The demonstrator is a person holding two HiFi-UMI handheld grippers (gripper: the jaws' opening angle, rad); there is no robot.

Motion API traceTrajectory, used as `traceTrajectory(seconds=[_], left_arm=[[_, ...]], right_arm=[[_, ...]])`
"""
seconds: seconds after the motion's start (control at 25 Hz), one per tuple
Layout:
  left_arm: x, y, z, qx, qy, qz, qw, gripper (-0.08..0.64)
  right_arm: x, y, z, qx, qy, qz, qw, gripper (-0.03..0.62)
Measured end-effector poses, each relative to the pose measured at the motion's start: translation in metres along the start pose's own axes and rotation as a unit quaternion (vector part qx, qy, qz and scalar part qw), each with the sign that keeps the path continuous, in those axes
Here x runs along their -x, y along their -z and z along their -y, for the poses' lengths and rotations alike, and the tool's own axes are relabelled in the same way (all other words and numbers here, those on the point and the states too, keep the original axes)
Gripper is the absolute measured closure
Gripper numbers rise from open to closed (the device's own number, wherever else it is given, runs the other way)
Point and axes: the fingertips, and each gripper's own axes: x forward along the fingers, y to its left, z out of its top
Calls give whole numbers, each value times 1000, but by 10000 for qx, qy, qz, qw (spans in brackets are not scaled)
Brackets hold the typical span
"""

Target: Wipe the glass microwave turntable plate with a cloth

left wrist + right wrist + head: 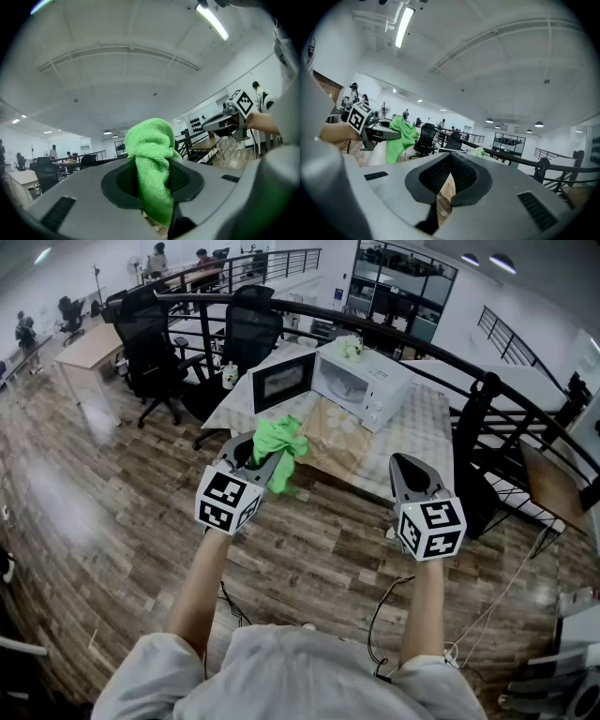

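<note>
My left gripper [267, 454] is shut on a bright green cloth [281, 448], which hangs bunched between its jaws above the wooden floor. In the left gripper view the cloth [152, 159] fills the gap of the gripper [152, 180]. My right gripper [405, 465] is shut and holds nothing; its jaw tips meet in the right gripper view [444, 180]. Ahead, a white microwave [366, 381] stands on the table [417, 423] with its door [281, 381] swung open. The glass turntable plate does not show in any view.
A small green thing [350, 347] lies on top of the microwave. Two black office chairs [155, 343] stand left of the table. A curved black railing [487, 385] runs behind and to the right. Cables [394, 596] trail on the floor near me.
</note>
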Motion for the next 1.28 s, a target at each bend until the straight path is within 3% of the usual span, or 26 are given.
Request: traceTrajectory(seconds=[0.4, 0.64, 0.92, 1.28], left_arm=[[-9, 25, -30, -80, 180, -54, 9998, 426], [-42, 44, -59, -31, 229, -120, 9997, 426], [-126, 60, -91, -30, 247, -167, 9995, 426], [-303, 54, -151, -52, 89, -155, 9998, 426]], right_arm=[[-37, 7, -5, -321, 314, 80, 9990, 580], [-73, 9, 11, -436, 455, 187, 9978, 580], [-148, 22, 68, -493, 454, 228, 9975, 580], [-291, 25, 194, -443, 181, 318, 9983, 580]])
